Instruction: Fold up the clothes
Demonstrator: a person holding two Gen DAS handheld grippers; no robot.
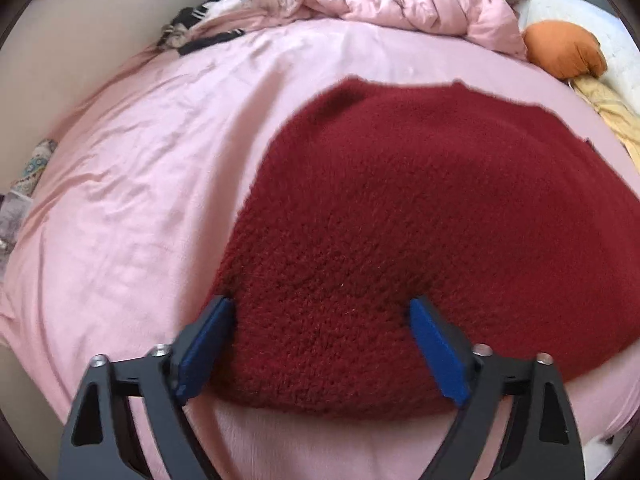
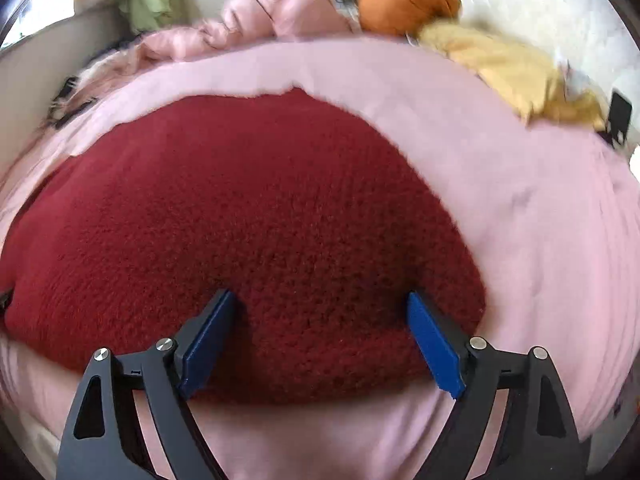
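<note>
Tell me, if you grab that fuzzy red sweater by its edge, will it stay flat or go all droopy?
Probably droopy: the red sweater is soft knit, lying limp on the pink sheet. Its thick, fuzzy weave suggests it is fairly heavy for cloth. That fuzz should give the blue pads a good hold, so slipping seems unlikely.

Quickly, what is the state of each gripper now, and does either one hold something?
Left gripper: open, over the red sweater, holding nothing.
Right gripper: open, over the same sweater, holding nothing.
</note>
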